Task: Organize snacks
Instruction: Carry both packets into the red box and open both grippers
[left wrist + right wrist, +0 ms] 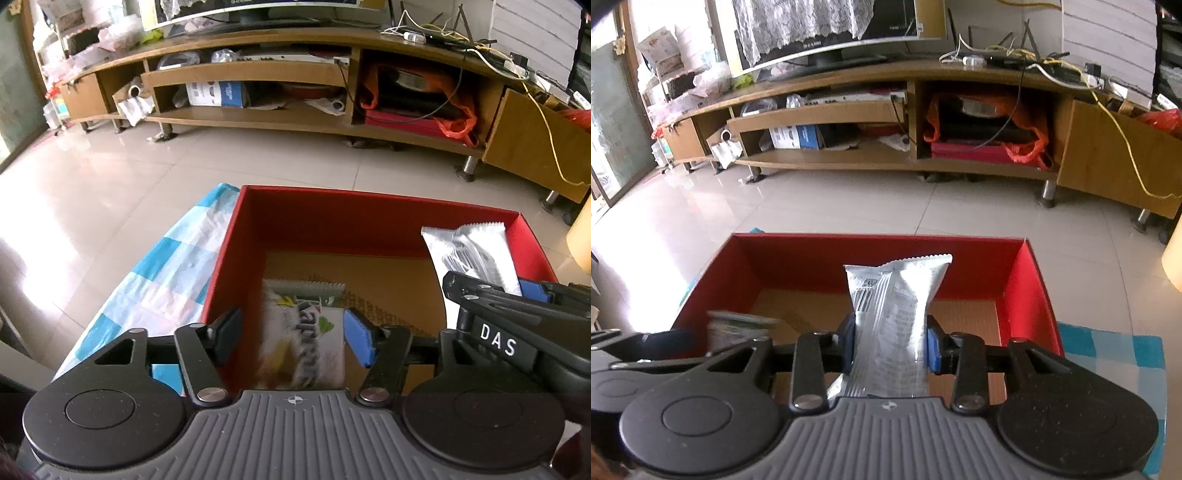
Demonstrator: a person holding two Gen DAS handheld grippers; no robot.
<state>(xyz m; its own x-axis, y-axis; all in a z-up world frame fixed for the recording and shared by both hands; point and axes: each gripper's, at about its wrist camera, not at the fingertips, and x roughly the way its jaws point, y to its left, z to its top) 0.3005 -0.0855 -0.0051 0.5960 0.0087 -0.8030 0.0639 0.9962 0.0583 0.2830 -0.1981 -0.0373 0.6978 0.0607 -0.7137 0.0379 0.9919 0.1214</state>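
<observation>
Two grippers hang over the red box [354, 218]. On the left, the left gripper [291, 336] has its jaws spread wide, gripping nothing, above a white snack packet [303, 339] blurred inside the box. Rightward, the right gripper [891, 345] pinches a silver snack packet [894, 314] upright over the box.

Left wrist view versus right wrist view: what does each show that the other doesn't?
Only the left wrist view shows the printed face of the white snack packet, blurred, between the open left gripper, pads not touching it. Only the right wrist view shows the right gripper shut on the silver snack packet with its barcode side up. Both show the red box with a brown floor, the blue checked cloth and the wooden TV cabinet.
</observation>
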